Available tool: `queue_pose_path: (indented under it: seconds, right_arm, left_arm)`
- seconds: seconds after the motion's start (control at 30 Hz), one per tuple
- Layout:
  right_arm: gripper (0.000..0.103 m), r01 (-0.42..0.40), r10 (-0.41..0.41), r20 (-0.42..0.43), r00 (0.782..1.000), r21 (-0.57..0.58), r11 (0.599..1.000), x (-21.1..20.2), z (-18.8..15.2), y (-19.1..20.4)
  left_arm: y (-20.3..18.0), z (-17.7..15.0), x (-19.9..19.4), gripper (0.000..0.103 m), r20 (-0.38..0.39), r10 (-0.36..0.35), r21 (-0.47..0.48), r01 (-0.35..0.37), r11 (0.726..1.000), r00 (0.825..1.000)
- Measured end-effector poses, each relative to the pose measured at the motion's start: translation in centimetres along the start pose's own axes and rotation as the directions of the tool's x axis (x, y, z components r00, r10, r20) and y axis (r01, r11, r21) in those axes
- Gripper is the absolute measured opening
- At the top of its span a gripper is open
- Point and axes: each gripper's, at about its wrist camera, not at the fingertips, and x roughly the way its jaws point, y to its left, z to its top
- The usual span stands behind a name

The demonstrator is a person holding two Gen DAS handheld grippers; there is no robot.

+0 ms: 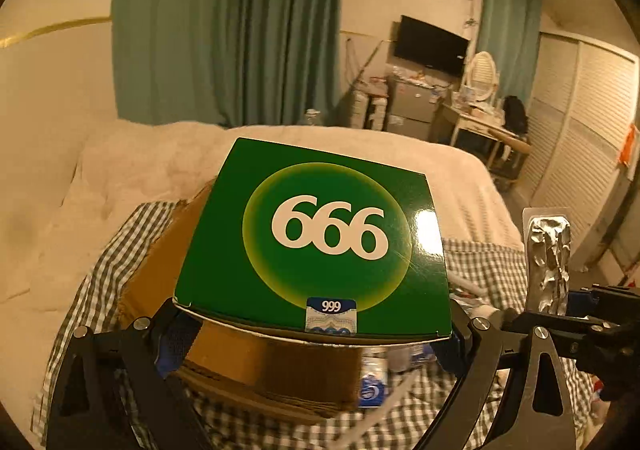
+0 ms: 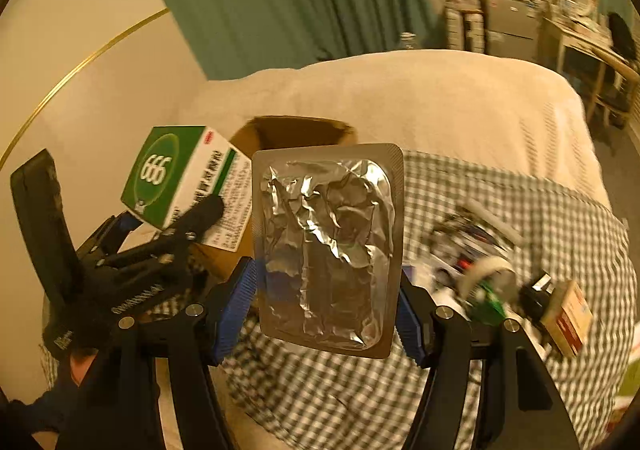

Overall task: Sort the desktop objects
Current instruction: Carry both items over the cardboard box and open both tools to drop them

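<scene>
Fingers of the left gripper [image 1: 316, 334] are clamped on a green medicine box [image 1: 316, 238], while a foil blister pack [image 2: 328, 246] is gripped by the right gripper [image 2: 328, 298], above a checked cloth [image 2: 500, 201].

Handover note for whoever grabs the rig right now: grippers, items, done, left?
Left gripper: shut on the green 999 box, held above the cardboard box.
Right gripper: shut on the foil blister pack, lifted off the checkered cloth.
Done: both items picked up; neither placed yet.
Left: likely drop both into the cardboard box, then sort the blurred clutter pile on the right.
</scene>
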Motion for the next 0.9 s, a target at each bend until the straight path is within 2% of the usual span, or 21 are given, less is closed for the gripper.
queue_pose_path:
  seconds: [0.17, 0.37, 0.67, 0.7, 0.77, 0.9]
  right_arm:
    - [0.064, -0.046, 0.046, -0.004, 0.999, -0.025, 0.999, 2.6, 1.7, 2.8]
    - [0.064, -0.079, 0.079, -0.015, 0.997, 0.004, 0.997, 7.1, 3.3, 3.3]
    - [0.064, -0.117, 0.118, -0.023, 0.993, 0.041, 0.992, 11.7, 5.5, 3.8]
    - [0.065, -0.129, 0.13, -0.019, 0.991, 0.042, 0.991, 11.8, 5.7, 4.0]
    - [0.088, -0.14, 0.14, -0.007, 0.99, 0.049, 0.989, 11.9, 5.9, 4.3]
    - [0.09, -0.142, 0.14, 0.035, 0.99, 0.075, 0.987, 10.8, 6.3, 4.3]
  left_arm:
    - [2.8, -0.3, 2.1, 0.097, -0.039, 0.043, -0.031, -0.044, 0.999, 0.998]
    - [5.1, -1.3, 4.2, 0.097, -0.076, 0.084, -0.028, -0.086, 0.996, 0.994]
    - [7.1, -1.5, 5.1, 0.1, -0.084, 0.084, -0.038, -0.088, 0.995, 0.993]
    - [7.3, -1.5, 5.1, 0.1, -0.09, 0.075, -0.046, -0.079, 0.996, 0.993]
    - [7.5, -1.5, 4.9, 0.102, -0.095, 0.061, -0.061, -0.067, 0.996, 0.994]
    - [7.5, -1.4, 3.8, 0.103, -0.088, 0.056, -0.066, -0.062, 0.996, 0.995]
